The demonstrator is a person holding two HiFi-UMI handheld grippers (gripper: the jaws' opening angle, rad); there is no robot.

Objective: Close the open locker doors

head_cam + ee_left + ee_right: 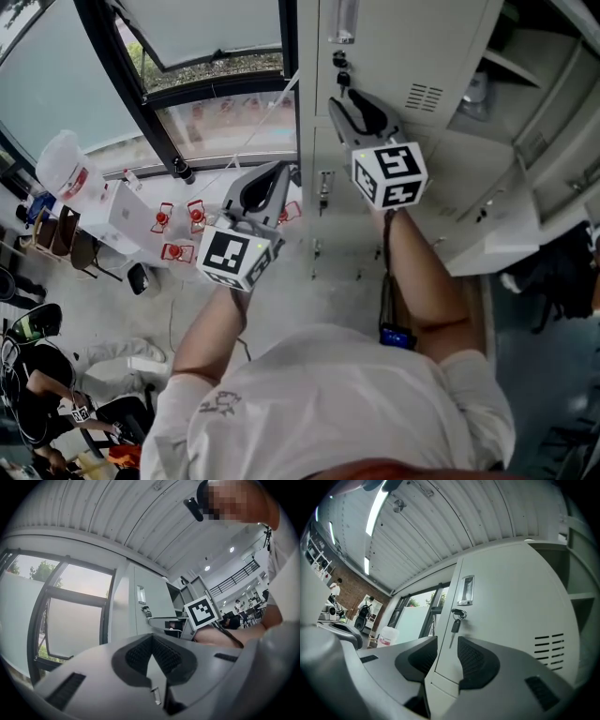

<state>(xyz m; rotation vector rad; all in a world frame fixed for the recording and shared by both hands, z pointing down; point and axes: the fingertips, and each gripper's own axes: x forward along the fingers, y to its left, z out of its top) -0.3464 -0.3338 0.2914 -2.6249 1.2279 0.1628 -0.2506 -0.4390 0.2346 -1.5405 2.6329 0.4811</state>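
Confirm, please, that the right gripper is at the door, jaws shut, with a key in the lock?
Not quite: the right gripper has its jaws apart, not shut, as the right gripper view shows. It is at the door, and a key is in the lock.

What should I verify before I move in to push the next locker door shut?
1. Right gripper free: ok, jaws apart, nothing clamped.
2. Left gripper free: ok, jaws together, empty.
3. All doors closed: not ok, an open door stands out at the right and the shelves are exposed.
4. Key clear of the right jaws: ok, it hangs in the lock above them.
5. Keyed door fully shut: cannot tell.
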